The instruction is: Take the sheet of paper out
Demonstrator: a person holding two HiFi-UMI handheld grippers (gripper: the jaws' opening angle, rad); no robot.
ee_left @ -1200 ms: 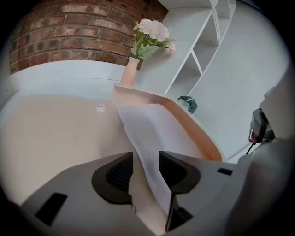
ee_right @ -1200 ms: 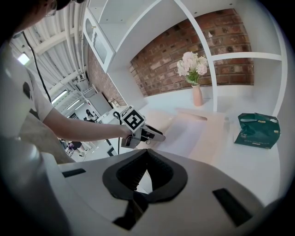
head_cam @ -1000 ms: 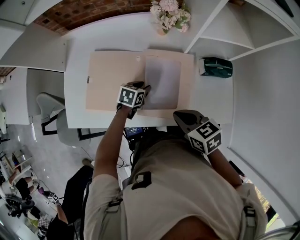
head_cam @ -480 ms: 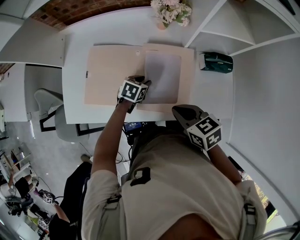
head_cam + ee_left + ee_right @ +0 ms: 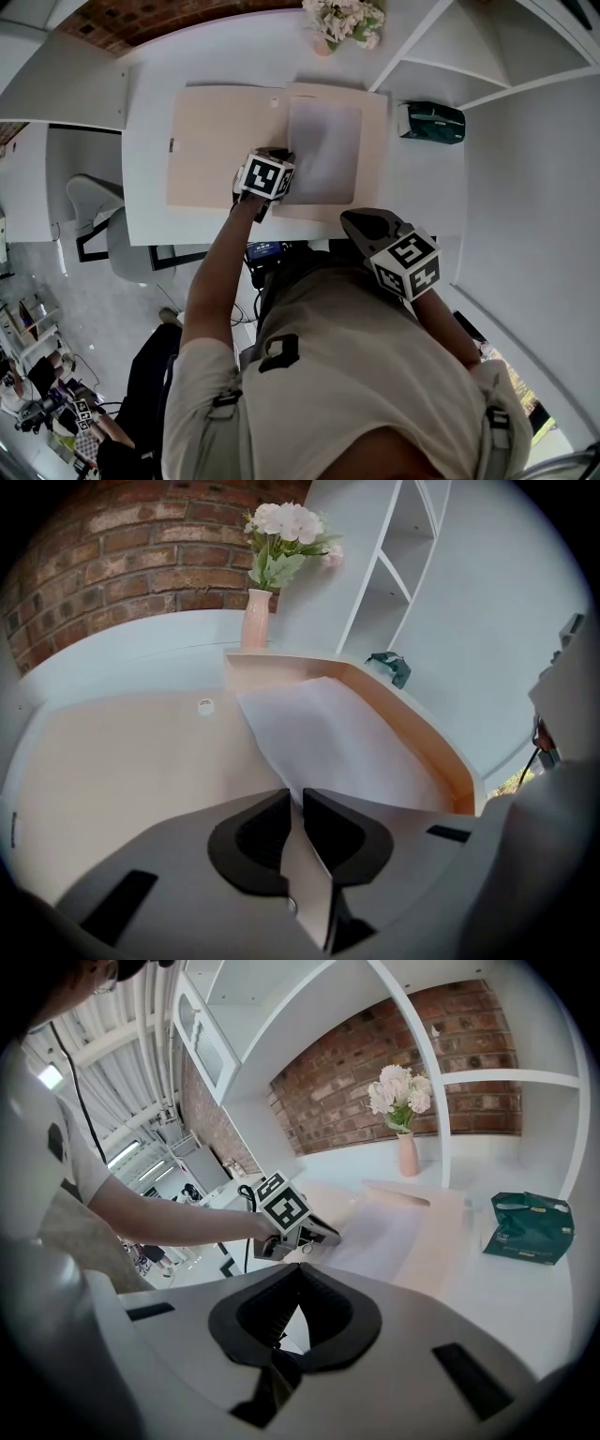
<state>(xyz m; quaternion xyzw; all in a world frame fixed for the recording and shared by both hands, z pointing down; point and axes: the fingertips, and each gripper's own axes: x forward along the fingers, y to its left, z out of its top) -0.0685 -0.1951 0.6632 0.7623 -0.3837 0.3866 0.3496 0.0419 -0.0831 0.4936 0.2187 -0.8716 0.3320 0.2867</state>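
- The open beige card folder [image 5: 220, 145] lies flat on the white table [image 5: 148, 187]; its left leaf is bare and its right leaf carries the paper
- The left gripper [image 5: 295, 799] sits by the fold, at the near left corner of the white sheet of paper [image 5: 323, 150]; its jaws have just been closing and now stand narrow, with the sheet's edge running up between them; the pads appear to pinch it, though the jaw bodies partly hide the contact itself
- From that grip the sheet stretches away and to the right across the folder's right leaf, where it lies not yet taken out; its long axis runs from the person toward the back wall, so the gripper holds it at one end and the rest would trail behind a pull
- By my judgement the coming move turns on this: the pull has to go back toward the person, or up over the bare left leaf, along the sheet's length and not across it
- The right gripper [image 5: 298, 1271] hangs by the table's near edge, well apart from the sheet, its jaws together on nothing; the left gripper is plainly the nearer one
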